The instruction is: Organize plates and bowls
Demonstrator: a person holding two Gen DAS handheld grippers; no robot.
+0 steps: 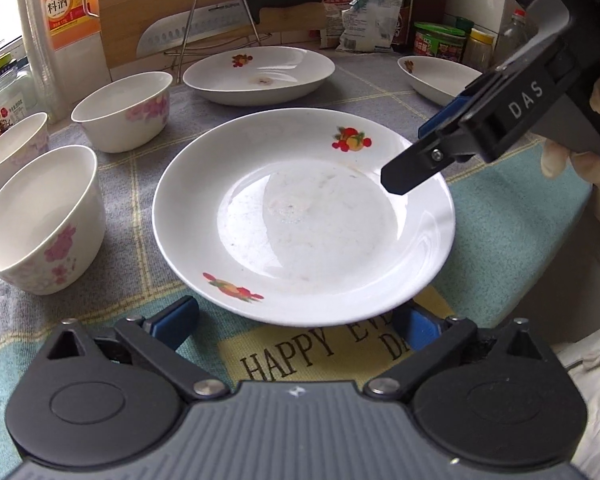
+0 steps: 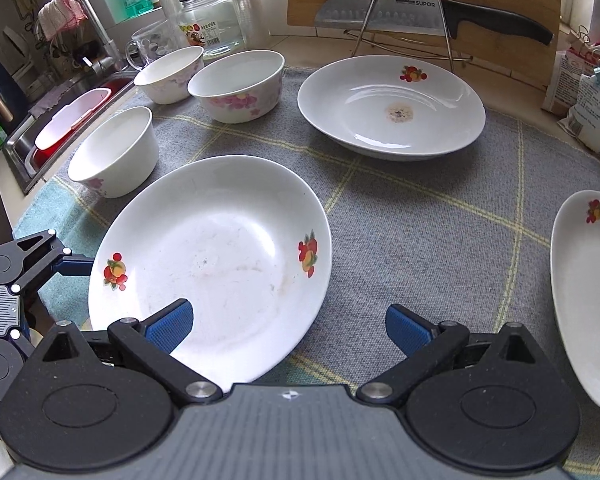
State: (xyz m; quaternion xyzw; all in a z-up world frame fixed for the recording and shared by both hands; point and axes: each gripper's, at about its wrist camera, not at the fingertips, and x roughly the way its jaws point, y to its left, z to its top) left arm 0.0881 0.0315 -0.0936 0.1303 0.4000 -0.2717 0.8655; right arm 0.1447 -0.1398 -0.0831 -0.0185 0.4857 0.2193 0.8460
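Mat (image 2: 420, 220) carries everything. Near plate (image 1: 304, 216) sits dead ahead of my left gripper (image 1: 296, 320), rim at 12 o'clock between its jaws, wide open, pads clear of it, holding nothing. Right gripper (image 2: 288, 328) also gapes empty; the plate lies at its 10 o'clock, left pad over the rim. Left looks better lined up, I judge. Bowls (image 1: 40, 220) at 9 o'clock.
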